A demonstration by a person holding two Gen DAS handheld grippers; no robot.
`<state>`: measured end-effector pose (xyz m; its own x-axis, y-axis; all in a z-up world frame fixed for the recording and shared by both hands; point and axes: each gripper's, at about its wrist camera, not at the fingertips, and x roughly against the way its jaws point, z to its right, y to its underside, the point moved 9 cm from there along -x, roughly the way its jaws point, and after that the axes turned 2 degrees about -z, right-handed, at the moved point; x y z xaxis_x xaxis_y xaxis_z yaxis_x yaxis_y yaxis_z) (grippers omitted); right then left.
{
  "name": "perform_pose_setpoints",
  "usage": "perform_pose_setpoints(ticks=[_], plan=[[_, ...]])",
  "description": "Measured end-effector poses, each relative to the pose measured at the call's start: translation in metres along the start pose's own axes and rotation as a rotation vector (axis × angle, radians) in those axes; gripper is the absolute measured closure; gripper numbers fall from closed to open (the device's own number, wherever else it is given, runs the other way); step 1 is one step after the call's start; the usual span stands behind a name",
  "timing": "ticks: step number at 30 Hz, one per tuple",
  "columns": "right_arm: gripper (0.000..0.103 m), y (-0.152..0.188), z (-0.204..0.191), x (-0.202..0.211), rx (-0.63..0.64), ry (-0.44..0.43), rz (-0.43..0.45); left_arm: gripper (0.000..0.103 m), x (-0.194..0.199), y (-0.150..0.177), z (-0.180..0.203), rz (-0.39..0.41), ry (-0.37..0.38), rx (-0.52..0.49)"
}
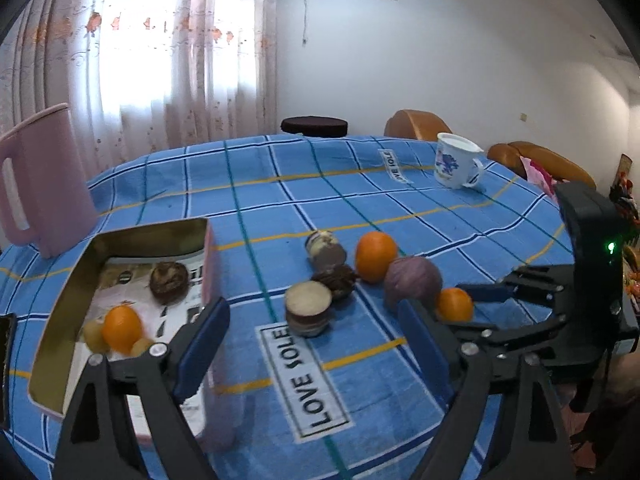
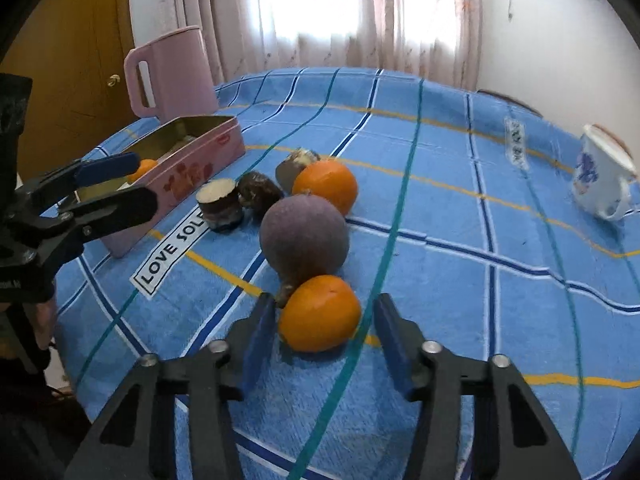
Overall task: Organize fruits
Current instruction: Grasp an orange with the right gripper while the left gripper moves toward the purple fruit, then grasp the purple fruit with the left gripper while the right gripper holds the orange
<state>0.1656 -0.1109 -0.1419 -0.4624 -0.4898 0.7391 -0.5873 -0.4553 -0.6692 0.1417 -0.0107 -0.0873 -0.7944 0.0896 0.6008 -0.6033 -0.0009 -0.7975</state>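
Right wrist view shows the right hand-held gripper [image 2: 326, 334] open astride the near orange [image 2: 320, 312] on the bench [image 2: 460, 280], touching the purple fruit [image 2: 304, 234]; uneven closing could roll both away.

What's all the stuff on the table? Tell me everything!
oranges: three, orange; one in the tin, two on the cloth
purple fruit: one, between the two cloth oranges
brown pieces: four; three on the cloth, one in the tin
yellow fruits: two, small, in the tin
tin: one, pink, open
jug: one, pink, behind the tin
mug: one, white and blue, far side
cloth: one, blue checked
left gripper: fingers open, by the tin
right gripper: fingers either side of the nearest orange, not yet squeezing
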Motion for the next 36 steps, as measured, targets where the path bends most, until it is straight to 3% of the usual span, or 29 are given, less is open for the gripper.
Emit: perform_pose_setpoints(ticks=[6, 15, 27, 31, 36], plan=[[0.061, 0.000, 0.000, 0.007, 0.019, 0.032, 0.026, 0.014, -0.010, -0.004, 0.013, -0.012, 0.017, -0.014], [0.061, -0.018, 0.042, 0.030, -0.057, 0.151, 0.110, 0.014, -0.030, -0.009, 0.046, -0.040, 0.054, -0.048], [0.061, -0.016, 0.088, 0.046, -0.153, 0.205, 0.152, 0.016, -0.061, -0.011, 0.086, -0.110, 0.100, -0.075], [0.061, -0.017, 0.100, 0.045, -0.181, 0.207, 0.159, 0.025, -0.076, -0.012, 0.092, -0.152, 0.106, -0.062], [0.061, -0.018, 0.099, 0.045, -0.175, 0.211, 0.165, 0.027, -0.081, -0.016, 0.094, -0.155, 0.077, -0.066]])
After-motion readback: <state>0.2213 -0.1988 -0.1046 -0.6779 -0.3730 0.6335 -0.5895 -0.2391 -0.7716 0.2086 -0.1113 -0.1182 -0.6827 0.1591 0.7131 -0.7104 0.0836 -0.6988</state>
